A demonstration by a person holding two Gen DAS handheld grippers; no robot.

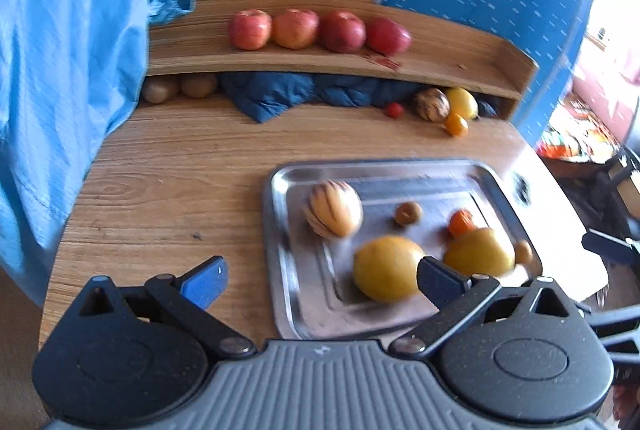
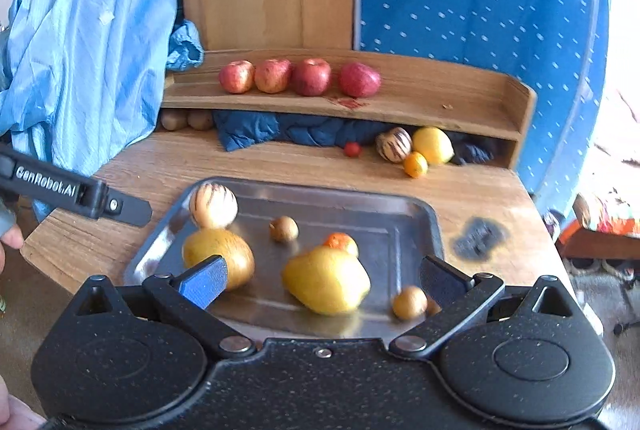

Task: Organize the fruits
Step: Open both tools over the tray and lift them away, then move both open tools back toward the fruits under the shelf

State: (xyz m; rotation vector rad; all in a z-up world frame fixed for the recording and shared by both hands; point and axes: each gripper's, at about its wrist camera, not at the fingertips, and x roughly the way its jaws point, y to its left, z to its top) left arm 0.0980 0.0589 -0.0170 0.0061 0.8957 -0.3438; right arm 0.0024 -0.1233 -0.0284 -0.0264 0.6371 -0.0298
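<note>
- Metal tray (image 2: 416, 226): sits on the wooden table (image 1: 168, 165), in front of both of my grippers; it holds the loose fruit I have yet to sort.
- Left gripper (image 1: 320, 280): I have the jaws spread wide with nothing between them, low over the tray's near-left corner.
- Right gripper (image 2: 322, 280): jaws equally wide and empty, over the tray's near edge, with the pear-shaped yellow fruit (image 2: 326, 280) lying between the pads.
- That yellow fruit: I judge it fairly heavy, firm and smooth-skinned, so likely to slip; I would grip across its widest belly, not the tapered end.
- Second yellow fruit (image 2: 220, 258): rounder, at the tray's left side; same handling, hold at the equator.
- Striped melon (image 2: 213, 205): back-left of the tray, touching or just beside the second yellow fruit; rigid rind, may roll; grip across the middle.
- Small orange fruit (image 2: 340, 242): right behind the pear-shaped one; soft, light, bruises under a hard squeeze.
- Small brown fruits (image 2: 284, 228): one mid-tray, one near the right pad; light, they roll on steel.
- Four red apples (image 1: 320, 29): lined up on the upper shelf (image 1: 460, 57), seemingly sorted already.
- Under the shelf: another striped melon (image 1: 431, 104), a yellow fruit (image 1: 464, 101), an orange one and a small red one, grouped.
</note>
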